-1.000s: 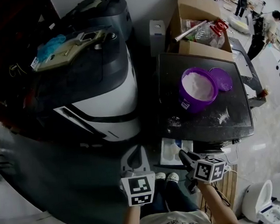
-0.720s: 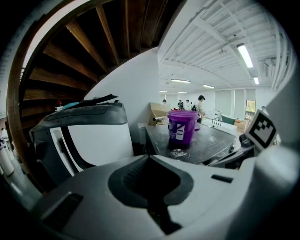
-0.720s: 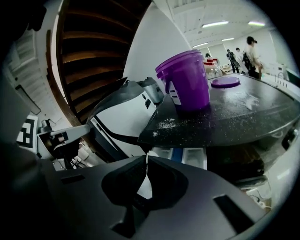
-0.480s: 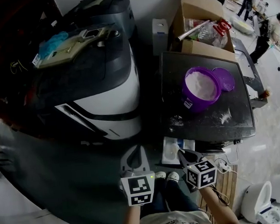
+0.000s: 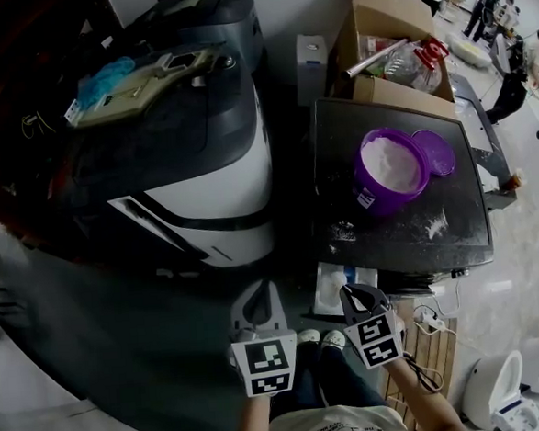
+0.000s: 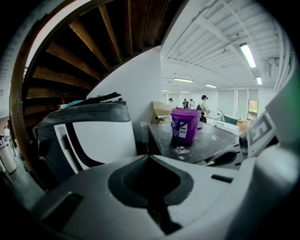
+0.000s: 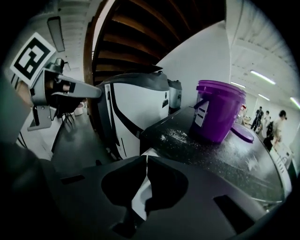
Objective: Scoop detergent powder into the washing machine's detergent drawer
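A purple bucket point(image 5: 390, 167) of white detergent powder stands open on the black-topped machine point(image 5: 341, 186); its lid point(image 5: 435, 150) lies just beside it. Both gripper views show the bucket point(image 6: 185, 124) point(image 7: 218, 112) ahead on that top. The machine's drawer point(image 5: 343, 286) is pulled out at the front, pale inside. My right gripper point(image 5: 350, 293) point(image 7: 146, 157) hangs shut and empty just above the drawer's front. My left gripper point(image 5: 265, 287) point(image 6: 150, 157) is shut and empty too, left of the drawer at the same height.
Spilled powder point(image 5: 433, 226) dusts the black top. A white and black machine point(image 5: 204, 196) stands left of it. A cardboard box point(image 5: 386, 36) with clutter sits behind. White fixtures point(image 5: 502, 387) stand at lower right, and people point(image 5: 504, 18) are far back right.
My right gripper has moved left and a little nearer to me, and its marker cube has turned. The left gripper has stayed where it was.
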